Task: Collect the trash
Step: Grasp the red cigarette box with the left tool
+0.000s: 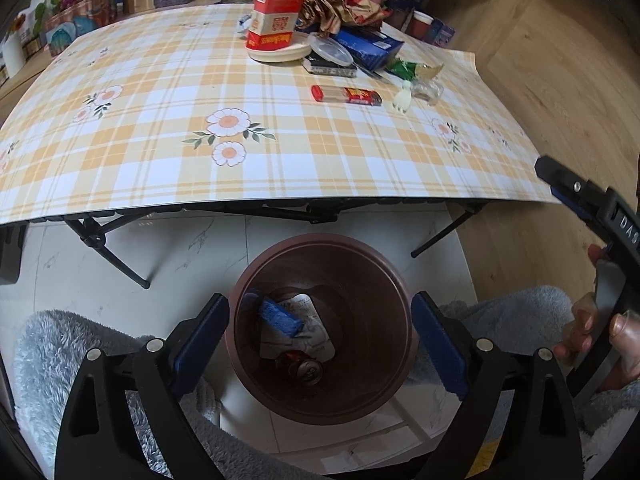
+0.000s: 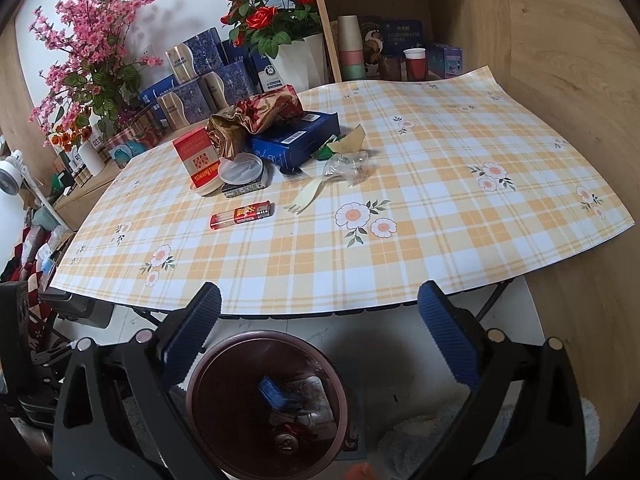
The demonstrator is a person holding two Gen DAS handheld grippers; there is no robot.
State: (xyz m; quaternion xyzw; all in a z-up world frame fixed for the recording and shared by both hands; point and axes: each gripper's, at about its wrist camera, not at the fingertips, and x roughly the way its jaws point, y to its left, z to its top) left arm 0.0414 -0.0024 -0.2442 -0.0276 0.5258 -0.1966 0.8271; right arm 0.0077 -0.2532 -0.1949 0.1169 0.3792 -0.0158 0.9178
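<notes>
A dark brown round bin [image 1: 324, 404] stands on the floor in front of the table; it holds a blue wrapper [image 1: 280, 316], crumpled paper and a can [image 1: 308, 370]. My left gripper [image 1: 320, 340] is open and empty, directly above the bin. My right gripper [image 2: 320, 340] is open and empty, above the bin's far rim [image 2: 264, 338]. On the table lie a red tube [image 2: 242, 215], a cream plastic fork [image 2: 306, 196], a clear crumpled wrapper [image 2: 348, 168], a green packet [image 2: 326, 151], a blue box [image 2: 296, 138], a red carton [image 2: 198, 160], a clear lid [image 2: 242, 170] and crumpled gold paper [image 2: 256, 114].
The checked tablecloth [image 2: 440, 216] overhangs the folding table's edge. Boxes, flower pots [image 2: 304, 60] and a shelf with cups [image 2: 414, 64] stand behind the table. A grey fluffy fabric [image 1: 80, 344] lies beside the bin. The right gripper's body and holding hand [image 1: 600, 320] show in the left wrist view.
</notes>
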